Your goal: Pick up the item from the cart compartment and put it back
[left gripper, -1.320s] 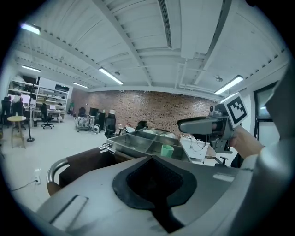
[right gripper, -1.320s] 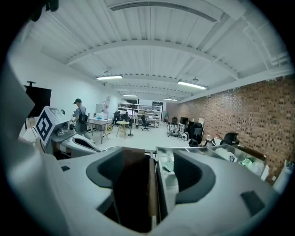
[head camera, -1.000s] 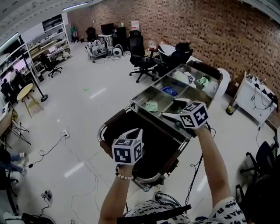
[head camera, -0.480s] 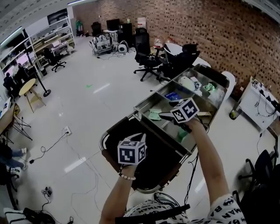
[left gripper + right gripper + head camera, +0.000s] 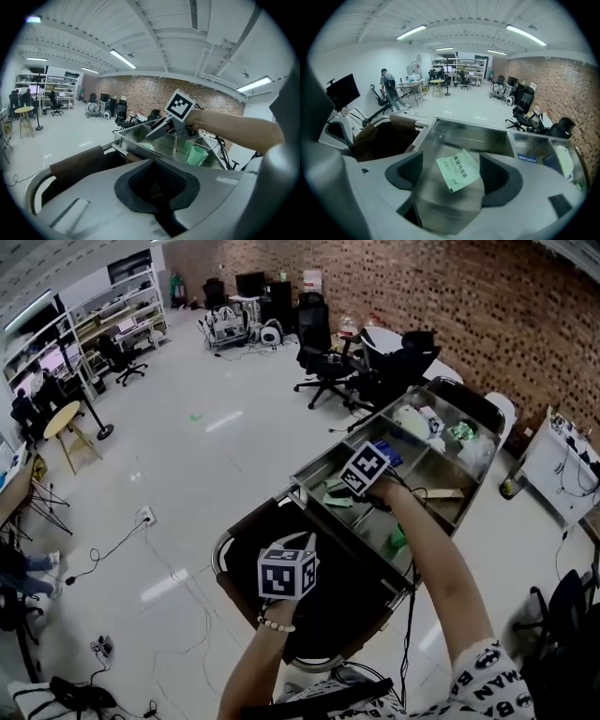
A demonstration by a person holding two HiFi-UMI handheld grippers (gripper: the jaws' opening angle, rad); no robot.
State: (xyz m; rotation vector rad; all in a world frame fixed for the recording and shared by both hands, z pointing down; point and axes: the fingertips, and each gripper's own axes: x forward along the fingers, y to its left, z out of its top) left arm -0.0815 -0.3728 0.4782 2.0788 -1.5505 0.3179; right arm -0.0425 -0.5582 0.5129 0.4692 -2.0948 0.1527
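A pale green packet with printed text lies flat on the floor of the steel cart's nearest-left compartment; the head view shows the same packet. My right gripper is lowered into that compartment, open, with its dark pads on either side of the packet and apart from it. In the head view the right gripper points down-left from its marker cube. My left gripper hovers over the cart's black lower bin, shut and empty. The left gripper faces the cart.
A green cup stands in the near right compartment, a blue packet in the middle one, and white bags farther back. The cart's brown handle curves at the near left. Office chairs stand beyond.
My right gripper has swung left and down from above the cart's right side into the near-left compartment, over the green packet. The left gripper has stayed nearly still.
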